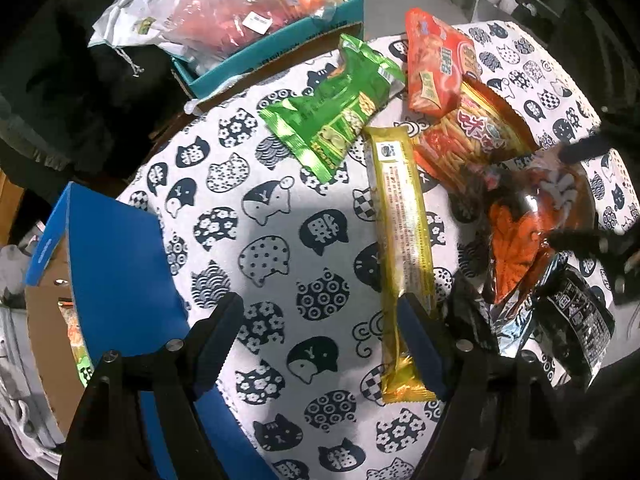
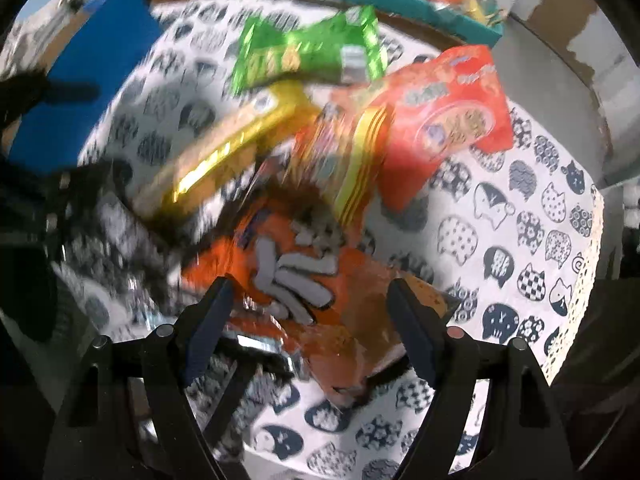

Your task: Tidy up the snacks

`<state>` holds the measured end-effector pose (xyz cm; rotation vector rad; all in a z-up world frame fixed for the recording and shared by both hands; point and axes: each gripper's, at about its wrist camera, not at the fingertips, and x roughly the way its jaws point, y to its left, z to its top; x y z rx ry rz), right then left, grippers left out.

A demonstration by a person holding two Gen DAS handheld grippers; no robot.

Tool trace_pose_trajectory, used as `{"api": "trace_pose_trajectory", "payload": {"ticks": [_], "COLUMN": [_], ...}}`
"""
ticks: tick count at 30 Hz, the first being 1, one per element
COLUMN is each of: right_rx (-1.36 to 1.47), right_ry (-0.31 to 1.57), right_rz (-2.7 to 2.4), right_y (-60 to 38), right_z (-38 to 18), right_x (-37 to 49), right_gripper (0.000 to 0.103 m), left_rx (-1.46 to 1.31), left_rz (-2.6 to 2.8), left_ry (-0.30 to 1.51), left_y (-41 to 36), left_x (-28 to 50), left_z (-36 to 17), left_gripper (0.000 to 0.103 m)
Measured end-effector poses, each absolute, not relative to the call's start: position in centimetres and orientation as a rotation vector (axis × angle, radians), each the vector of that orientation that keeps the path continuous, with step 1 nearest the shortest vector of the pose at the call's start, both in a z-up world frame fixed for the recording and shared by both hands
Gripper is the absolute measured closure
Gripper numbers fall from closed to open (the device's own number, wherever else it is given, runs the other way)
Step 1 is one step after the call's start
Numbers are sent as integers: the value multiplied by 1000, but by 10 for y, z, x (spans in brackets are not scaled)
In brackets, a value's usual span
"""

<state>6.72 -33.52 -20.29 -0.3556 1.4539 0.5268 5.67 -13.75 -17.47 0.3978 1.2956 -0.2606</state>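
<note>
The right gripper point(image 2: 310, 292) stands wide open over the orange transparent snack bag point(image 2: 304, 276), which lies straight ahead of and beneath its spread jaws, one blue pad on either side; whether either pad touches the film cannot be told, as the right wrist view is smeared by motion. The bag's long axis seems to run forward and away from the claw, so the jaws straddle its width, which looks right for a pinch across it. Seen from the left wrist, the same bag point(image 1: 528, 232) is glossy and crinkled, orange sticks showing through clear film with pale printed characters, resting partly on a black-and-silver foil packet point(image 1: 572, 312). The left gripper point(image 1: 320, 332) is also open and holds nothing; the gold wrapped bar point(image 1: 400, 240) lies just ahead by its right finger, lengthwise away from it. Farther forward lie a green packet point(image 1: 336, 116) and two red-orange stick-snack bags point(image 1: 440, 64), all on the cat-print cloth point(image 1: 272, 240). A blue carton point(image 1: 116, 264) sits to the left gripper's left. The right hand is plainly the nearer one.
</note>
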Motion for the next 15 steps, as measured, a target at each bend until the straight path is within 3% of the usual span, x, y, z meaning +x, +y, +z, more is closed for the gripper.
{"api": "trace_pose_trajectory", "payload": {"ticks": [5,15], "right_rx": [-518,-542], "right_ry": [1458,1373], "right_rz": [513,509], "right_y": [-331,-313], "right_z": [-218,-240], "right_x": [51,59], "right_gripper": [23,22], "left_rx": [374,300], "left_rz": [-274,-264], "left_ry": [1307,1322], "left_y": [-143,-137], "left_x": [60,56], "left_z": [-179,-168], "left_gripper": [22,22]}}
